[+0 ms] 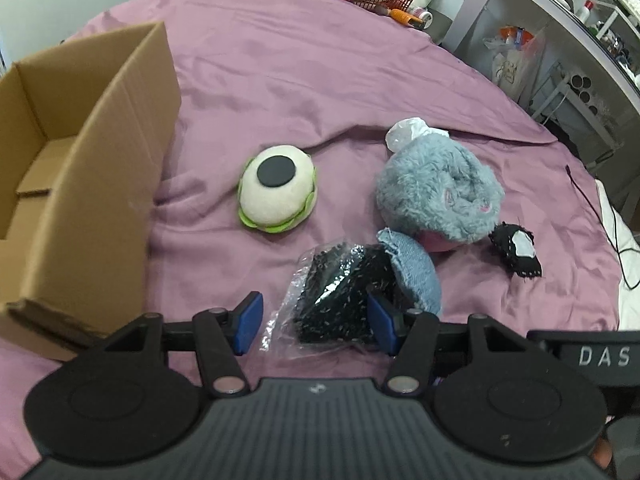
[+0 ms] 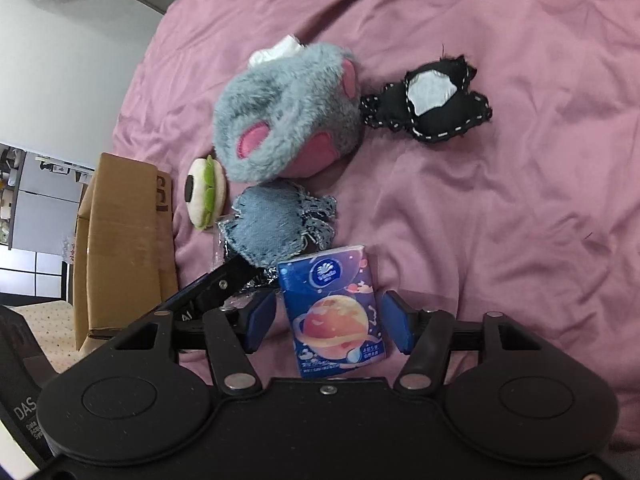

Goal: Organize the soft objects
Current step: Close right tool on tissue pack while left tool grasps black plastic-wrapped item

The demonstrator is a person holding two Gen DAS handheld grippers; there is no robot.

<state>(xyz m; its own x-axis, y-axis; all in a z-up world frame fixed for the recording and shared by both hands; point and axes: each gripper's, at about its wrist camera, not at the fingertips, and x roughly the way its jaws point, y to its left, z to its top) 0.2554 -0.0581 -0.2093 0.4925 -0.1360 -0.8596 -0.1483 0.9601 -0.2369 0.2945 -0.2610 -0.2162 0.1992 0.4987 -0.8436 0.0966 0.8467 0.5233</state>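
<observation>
Left gripper (image 1: 316,322): released, astride black bagged bundle (image 1: 340,300)
Right gripper (image 2: 330,322): released, astride tissue pack (image 2: 334,312)
Bed (image 2: 500,220): pink sheet

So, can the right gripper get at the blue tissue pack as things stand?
Probably yes. The tissue pack already lies between the right gripper's open blue pads, with nothing on top of it; the denim piece sits just beyond.

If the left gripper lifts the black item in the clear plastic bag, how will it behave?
The black item in the bag will probably be soft and sag, since the load looks like knitted fabric. The glossy, crinkled plastic may slip against the left gripper. It seems light, as it barely dents the bed sheet.
</observation>
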